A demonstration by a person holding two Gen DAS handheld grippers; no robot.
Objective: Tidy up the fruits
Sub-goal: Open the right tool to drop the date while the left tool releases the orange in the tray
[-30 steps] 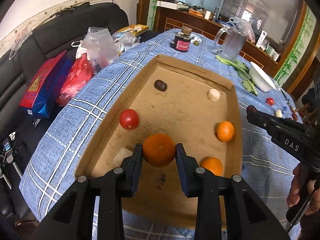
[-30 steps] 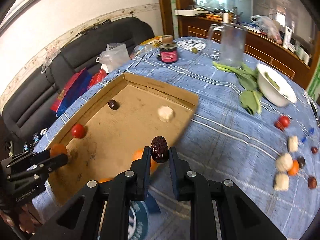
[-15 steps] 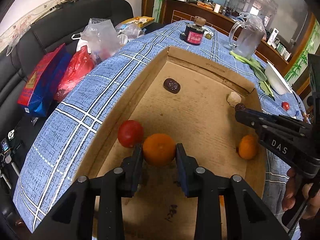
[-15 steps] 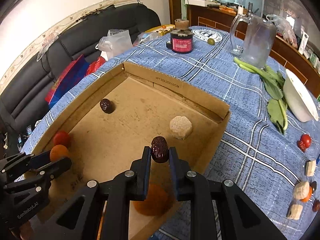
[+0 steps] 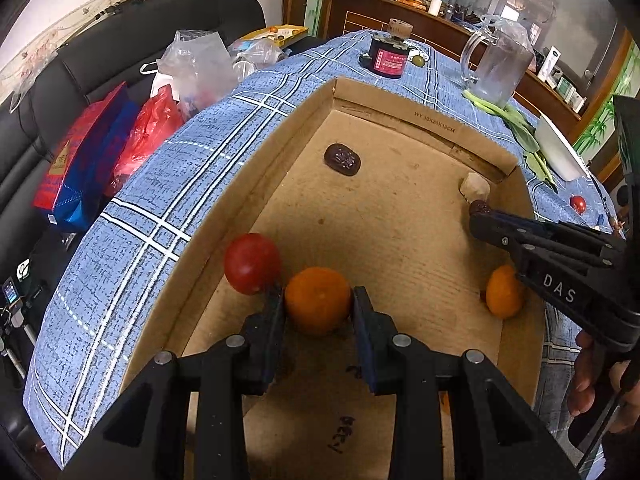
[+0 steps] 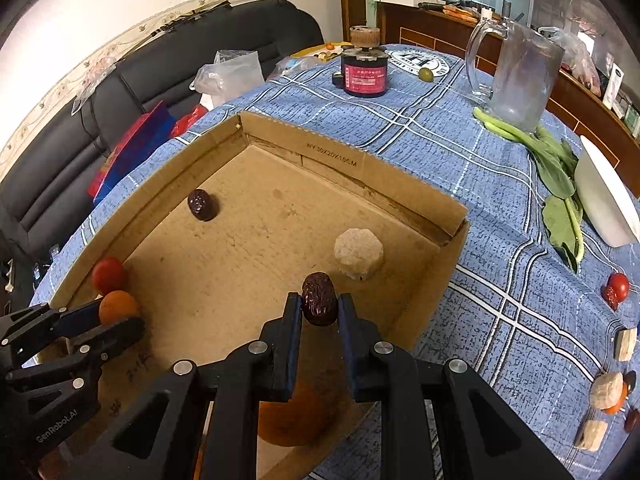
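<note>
Cardboard box point(image 6: 412, 184) with tomato point(image 6: 109, 275), date point(image 6: 202, 205), pale cake point(image 6: 359, 253), orange point(image 5: 503, 291).

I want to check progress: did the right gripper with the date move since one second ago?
Yes. The right gripper, shut on the date, came from the box's near edge to over the cardboard box floor, nearer the pale cake.

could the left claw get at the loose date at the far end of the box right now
Probably not yet. The left claw is shut on an orange, so it has no free grip. The path to the loose date across the box floor looks open otherwise.
</note>
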